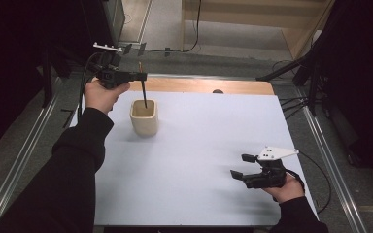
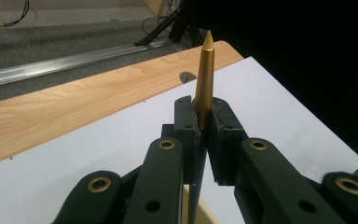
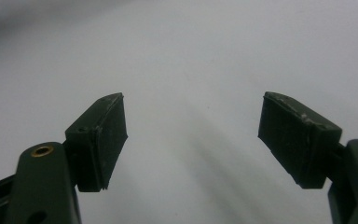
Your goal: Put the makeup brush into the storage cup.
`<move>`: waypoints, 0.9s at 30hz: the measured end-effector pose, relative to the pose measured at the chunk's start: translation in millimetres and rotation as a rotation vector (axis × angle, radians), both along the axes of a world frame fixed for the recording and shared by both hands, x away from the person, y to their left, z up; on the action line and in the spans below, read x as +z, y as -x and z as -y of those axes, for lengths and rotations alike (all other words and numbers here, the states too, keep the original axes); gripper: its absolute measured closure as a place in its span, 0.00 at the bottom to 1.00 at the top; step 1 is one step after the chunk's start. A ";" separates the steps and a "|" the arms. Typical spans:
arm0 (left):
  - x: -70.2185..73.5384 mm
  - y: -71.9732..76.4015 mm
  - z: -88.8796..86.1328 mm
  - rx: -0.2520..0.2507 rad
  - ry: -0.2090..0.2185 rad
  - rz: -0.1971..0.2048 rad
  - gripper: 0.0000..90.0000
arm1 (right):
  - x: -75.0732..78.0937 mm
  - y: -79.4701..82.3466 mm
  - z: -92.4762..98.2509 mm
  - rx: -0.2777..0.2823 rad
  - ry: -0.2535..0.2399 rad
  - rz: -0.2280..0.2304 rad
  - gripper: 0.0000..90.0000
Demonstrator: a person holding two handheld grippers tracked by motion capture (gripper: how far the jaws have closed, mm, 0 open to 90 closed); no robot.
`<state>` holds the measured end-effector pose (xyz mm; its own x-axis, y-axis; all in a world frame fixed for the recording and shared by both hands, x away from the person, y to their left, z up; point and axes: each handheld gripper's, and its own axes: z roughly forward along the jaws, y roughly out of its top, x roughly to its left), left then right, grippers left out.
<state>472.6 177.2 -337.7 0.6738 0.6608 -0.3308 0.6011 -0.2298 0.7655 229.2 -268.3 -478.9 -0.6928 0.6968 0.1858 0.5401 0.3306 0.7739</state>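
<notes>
Cream cup (image 1: 144, 117) on white counter (image 1: 199, 160), near far left corner; wood strip (image 1: 199, 86) along far edge. Left claw (image 1: 143, 76) clamped on gold-tipped pen (image 2: 204, 79), upright, lower end inside cup. Right claw (image 1: 240, 165) near right edge, jaws wide apart, holding nothing.

My left gripper (image 1: 141, 76) is black with brass-coloured rivets, and the pen (image 2: 204, 84) pinched in it is gold at the upper end and dark below. The cup (image 1: 144, 117) under it at the far left is cream, standing on a white sheet (image 1: 199, 160) over pale, grained wood (image 2: 74, 102). My right gripper (image 1: 239, 166), near right, is black too, topped by a light grey plate (image 1: 276, 153), and my sleeves (image 1: 73, 165) are black.
</notes>
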 end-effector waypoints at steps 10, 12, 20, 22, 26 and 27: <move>-19.5 3.5 -1.4 -0.022 -0.026 -0.002 0.93 | -0.3 0.1 -1.4 0.003 0.006 -0.003 0.27; -24.5 3.7 -2.0 -0.021 -0.032 -0.012 0.93 | -0.3 0.1 -1.7 0.003 0.007 -0.005 0.27; -37.4 6.4 -2.5 -0.026 -0.027 -0.035 0.93 | -0.7 0.1 -3.0 0.009 0.013 -0.003 0.27; -39.2 7.1 -3.1 -0.026 -0.031 -0.035 0.93 | -0.8 0.2 -3.1 0.009 0.013 -0.002 0.27; -43.8 8.4 -3.7 -0.027 -0.026 -0.044 0.93 | -0.7 0.1 -3.2 0.009 0.014 -0.003 0.27; -44.5 8.7 -3.7 -0.029 -0.023 -0.046 0.93 | -0.7 0.1 -3.2 0.009 0.015 -0.003 0.27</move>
<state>463.9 180.9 -382.3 0.6776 0.6486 -0.3466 0.6280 -0.2650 0.7317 229.0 -265.0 -479.6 -0.6987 0.6929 0.1779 0.5396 0.3472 0.7670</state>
